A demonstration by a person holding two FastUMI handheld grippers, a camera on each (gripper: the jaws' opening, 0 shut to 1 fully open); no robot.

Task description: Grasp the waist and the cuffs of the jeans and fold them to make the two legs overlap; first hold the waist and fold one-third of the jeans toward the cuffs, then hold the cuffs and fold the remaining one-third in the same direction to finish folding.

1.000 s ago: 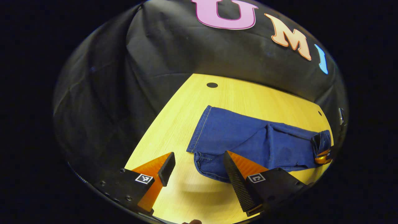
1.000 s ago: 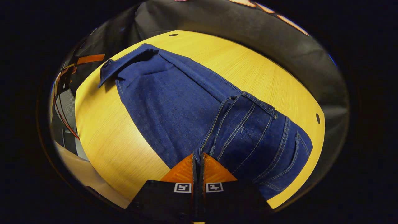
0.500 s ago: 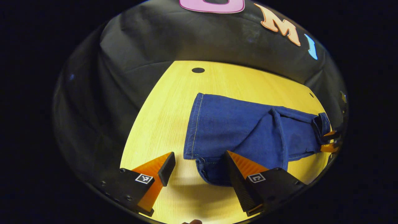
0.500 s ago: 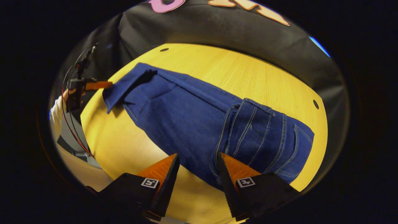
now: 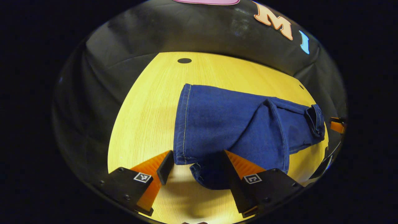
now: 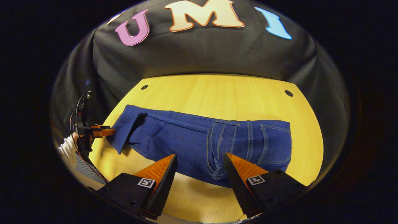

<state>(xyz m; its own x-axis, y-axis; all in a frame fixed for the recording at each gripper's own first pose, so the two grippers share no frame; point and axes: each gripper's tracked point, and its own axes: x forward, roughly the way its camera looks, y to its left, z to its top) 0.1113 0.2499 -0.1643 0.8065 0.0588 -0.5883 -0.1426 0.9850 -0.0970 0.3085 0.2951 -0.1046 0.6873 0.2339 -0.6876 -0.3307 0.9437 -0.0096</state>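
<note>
Blue jeans (image 5: pixel 230 124) lie flat along the yellow table (image 5: pixel 149 102), legs overlapping. In the left gripper view the stitched cuffs (image 5: pixel 183 124) are nearest. My left gripper (image 5: pixel 197 166) is open, low over the table, with the near cuff corner lying between its fingers and neither finger pressing it. In the right gripper view the jeans (image 6: pixel 192 143) stretch across, waist and back pockets (image 6: pixel 273 143) on the right, cuffs on the left. My right gripper (image 6: pixel 199 158) is open just short of the jeans' near edge, holding nothing. The left gripper (image 6: pixel 99 132) shows by the cuffs, held by a white-sleeved hand (image 6: pixel 67 147).
Small round holes mark the tabletop (image 6: pixel 217 93) near its far corners (image 6: pixel 289 93) (image 6: pixel 144 87) (image 5: pixel 184 60). The black cloth wall (image 6: pixel 202 53) hangs close behind the table's far edge. Bare wood runs between the jeans and that edge. The right gripper (image 5: pixel 337 124) sits beyond the waist.
My right gripper was shut on the jeans near the waist; it opened, let go and drew back. The jeans settled flat. My left gripper moved in onto the cuffs, staying open.
</note>
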